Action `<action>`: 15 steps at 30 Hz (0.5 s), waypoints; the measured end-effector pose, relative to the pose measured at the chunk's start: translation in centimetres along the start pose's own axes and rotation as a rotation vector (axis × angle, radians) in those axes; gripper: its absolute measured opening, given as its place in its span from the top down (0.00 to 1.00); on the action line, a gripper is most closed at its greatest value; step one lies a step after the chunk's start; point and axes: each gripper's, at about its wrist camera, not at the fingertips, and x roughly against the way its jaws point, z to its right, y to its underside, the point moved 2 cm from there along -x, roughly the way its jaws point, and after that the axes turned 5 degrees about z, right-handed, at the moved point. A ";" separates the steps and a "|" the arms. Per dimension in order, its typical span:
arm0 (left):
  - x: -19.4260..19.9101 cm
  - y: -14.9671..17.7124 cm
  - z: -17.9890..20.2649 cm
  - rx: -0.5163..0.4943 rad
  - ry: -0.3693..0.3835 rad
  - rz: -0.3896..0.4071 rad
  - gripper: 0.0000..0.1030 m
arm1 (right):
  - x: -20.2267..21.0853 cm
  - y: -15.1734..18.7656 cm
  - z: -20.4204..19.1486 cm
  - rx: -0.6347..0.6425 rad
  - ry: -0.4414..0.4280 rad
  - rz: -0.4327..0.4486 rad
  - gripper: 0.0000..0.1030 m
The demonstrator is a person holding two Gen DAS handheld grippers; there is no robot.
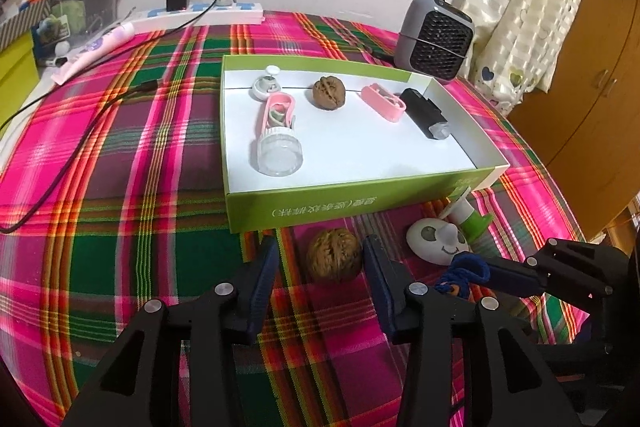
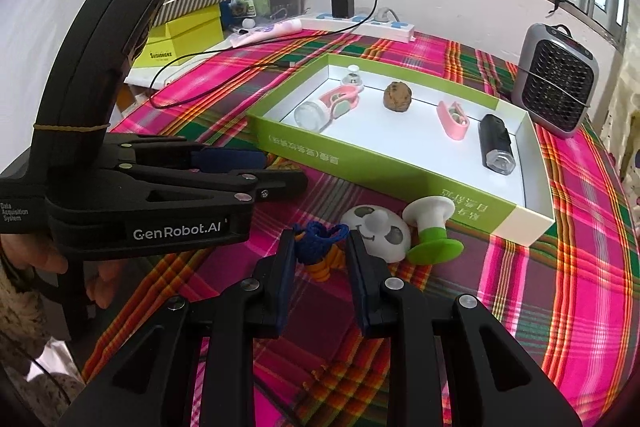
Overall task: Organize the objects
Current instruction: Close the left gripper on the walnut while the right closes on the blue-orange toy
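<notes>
A brown walnut [image 1: 334, 261] lies on the plaid cloth in front of the green box [image 1: 360, 201]. My left gripper [image 1: 320, 247] is open around it; the right pad is at the nut and the left pad stands clear. My right gripper [image 2: 320, 239] is shut on a blue-and-orange knitted toy [image 2: 318, 233], just right of the left gripper [image 2: 280, 169]. Inside the box lie a second walnut [image 1: 329, 93], a pink clear-capped tool [image 1: 278, 131], a small white round piece [image 1: 266, 85], a pink case [image 1: 384, 103] and a black torch-like item [image 1: 426, 117].
A white panda-face piece [image 2: 378, 231] and a green-and-white spool [image 2: 432, 231] lie by the box's near corner. A grey fan heater [image 1: 436, 39] stands at the back right, a power strip [image 1: 200, 13] along the wall, a black cable [image 1: 80, 131] trails left. Boxes [image 2: 180, 35] crowd the left.
</notes>
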 end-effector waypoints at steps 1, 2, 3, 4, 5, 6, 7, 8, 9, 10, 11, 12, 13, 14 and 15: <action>0.0 0.0 0.0 -0.001 -0.001 -0.001 0.69 | 0.0 0.0 0.1 -0.002 0.000 0.001 0.75; -0.1 0.0 0.0 -0.002 -0.001 -0.002 0.71 | 0.0 0.0 0.1 -0.004 -0.001 0.001 0.75; -0.1 0.0 0.0 -0.005 -0.005 -0.003 0.73 | 0.1 0.0 0.2 -0.006 0.000 0.002 0.75; -0.1 0.0 0.1 -0.007 -0.009 -0.003 0.74 | 0.2 0.1 0.3 -0.007 0.002 0.004 0.75; -0.1 0.0 0.1 -0.007 -0.011 -0.002 0.74 | 0.2 0.1 0.3 -0.009 0.001 0.005 0.75; -0.1 0.0 0.1 -0.007 -0.012 -0.001 0.74 | 0.2 0.1 0.4 -0.010 0.001 0.006 0.75; -0.1 0.0 0.1 -0.007 -0.013 -0.001 0.74 | 0.3 0.0 0.4 -0.009 0.001 0.007 0.75; -0.1 0.0 0.1 -0.005 -0.013 -0.001 0.74 | 0.3 0.0 0.4 -0.010 0.002 0.007 0.75; -0.1 0.0 0.0 -0.003 -0.014 -0.001 0.74 | 0.3 0.1 0.4 -0.011 0.002 0.007 0.75; -0.1 0.0 0.0 -0.002 -0.017 -0.001 0.74 | 0.3 0.1 0.4 -0.011 0.003 0.007 0.75; -0.1 0.0 0.0 -0.002 -0.020 0.000 0.74 | 0.3 0.1 0.4 -0.012 0.002 0.007 0.75; -0.1 0.0 0.0 -0.001 -0.023 0.000 0.74 | 0.3 0.1 0.4 -0.013 0.003 0.008 0.75; 0.0 0.0 0.0 -0.001 -0.026 0.000 0.74 | 0.3 0.0 0.5 -0.015 0.004 0.009 0.75; 0.0 -0.1 0.0 0.000 -0.025 0.002 0.74 | 0.4 0.0 0.6 -0.016 0.004 0.012 0.75; 0.1 -0.1 0.1 0.000 -0.024 0.005 0.74 | 0.4 -0.1 0.7 -0.018 0.005 0.013 0.75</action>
